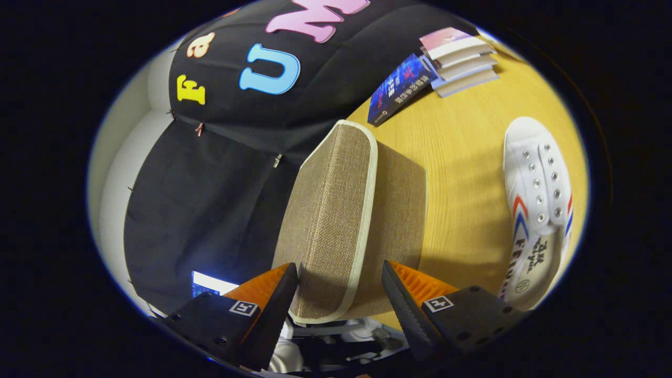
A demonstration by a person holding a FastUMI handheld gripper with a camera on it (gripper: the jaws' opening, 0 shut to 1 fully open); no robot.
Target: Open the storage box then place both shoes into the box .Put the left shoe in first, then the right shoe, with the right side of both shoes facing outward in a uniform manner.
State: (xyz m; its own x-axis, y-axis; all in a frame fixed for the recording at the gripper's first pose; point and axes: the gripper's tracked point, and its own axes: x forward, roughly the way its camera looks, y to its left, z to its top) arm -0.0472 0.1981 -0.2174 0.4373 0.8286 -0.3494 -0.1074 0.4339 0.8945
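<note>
The claw point(340, 291) stands open, its two fingers spread to either side of the box lid point(328, 220) with a clear gap between each finger and the fabric; neither finger presses on it, so nothing is gripped. The lid, a woven tan panel with a pale trim, lies straight ahead, between the fingers and running on beyond them. Its long axis points away from the claw, roughly in line with the fingers, and it looks tilted up on edge, with its near rim just ahead of the fingertips. I would judge the opening step to be in hand: the lid seems raised but not yet thrown fully back, and whether it is hinged or loose I cannot tell.

One shoe point(541, 210) is on the bench point(462, 157), well off to the right of the box and apart from it, white with a row of eyelets and red and blue stripes, its length running about parallel to the lid's. Which foot it fits I cannot say from here.

By count: one box, one shoe, one blue book point(400, 88) lying flat at the far end of the bench, and just beside it a stack of about four books point(461, 62). A small lit screen point(207, 286) glows low to the left of the claw.
</note>
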